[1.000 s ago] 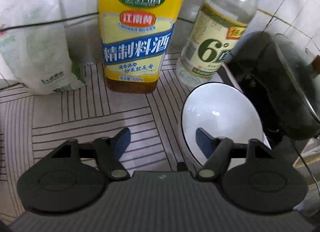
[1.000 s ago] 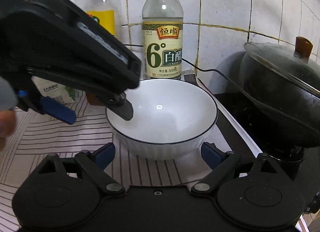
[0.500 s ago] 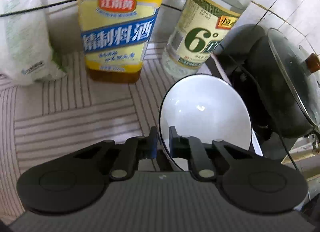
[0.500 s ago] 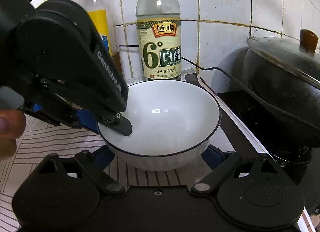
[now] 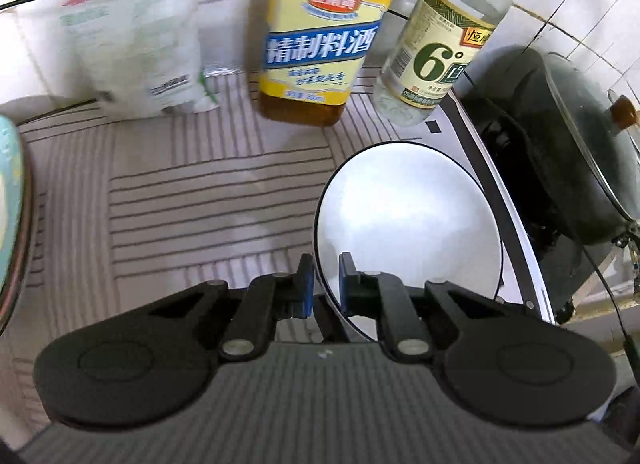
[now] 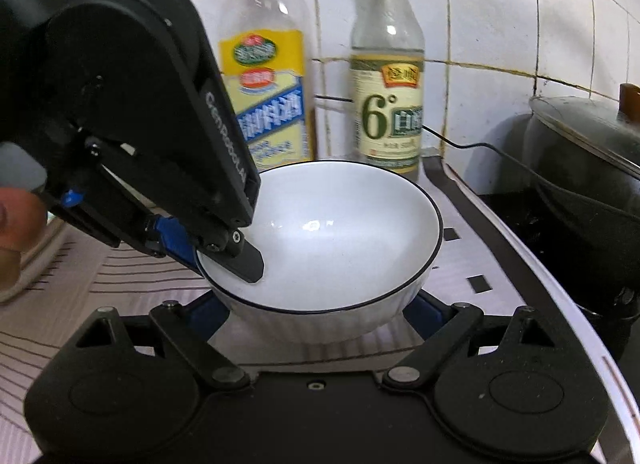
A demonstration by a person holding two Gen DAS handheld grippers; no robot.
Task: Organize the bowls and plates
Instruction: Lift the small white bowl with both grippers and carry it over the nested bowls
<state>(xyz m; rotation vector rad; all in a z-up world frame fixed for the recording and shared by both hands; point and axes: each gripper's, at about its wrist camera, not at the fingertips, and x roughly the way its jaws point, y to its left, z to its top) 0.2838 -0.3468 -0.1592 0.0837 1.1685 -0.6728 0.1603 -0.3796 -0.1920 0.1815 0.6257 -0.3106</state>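
Bowl (image 6: 332,240): white, dark line round the rim; it sits tilted over the striped mat, in front of the two bottles and just left of the stove, pinched at its left rim by the left gripper. In the left wrist view the bowl (image 5: 408,224) shows as a tall oval beyond the jaws.
Striped mat (image 5: 200,192): pale cloth with dark lines, covering the counter under the bowl and bottles.
Wok (image 5: 560,168): dark, with a glass lid and a brown knob, on the stove at the right, apart from the bowl.
Left gripper (image 5: 323,284): jaws pressed on the bowl's rim, one blue pad outside the wall, the other inside. From the right wrist view the left gripper (image 6: 216,248) reaches down from the upper left onto the rim.
Right gripper (image 6: 316,312): jaws spread wide, one blue finger on each side of the bowl's base; whether the pads touch the bowl cannot be told.
Cooking wine bottle (image 5: 320,36): yellow label, brown liquid, at the tiled wall.
Vinegar bottle (image 5: 436,48): clear glass, label with a large 6, just right of the wine bottle.
White bag (image 5: 132,44): blurred, left of the bottles.
Plate edge (image 5: 12,204): pale green, at the far left.
Fingers (image 6: 16,232): a person's, at the left edge.
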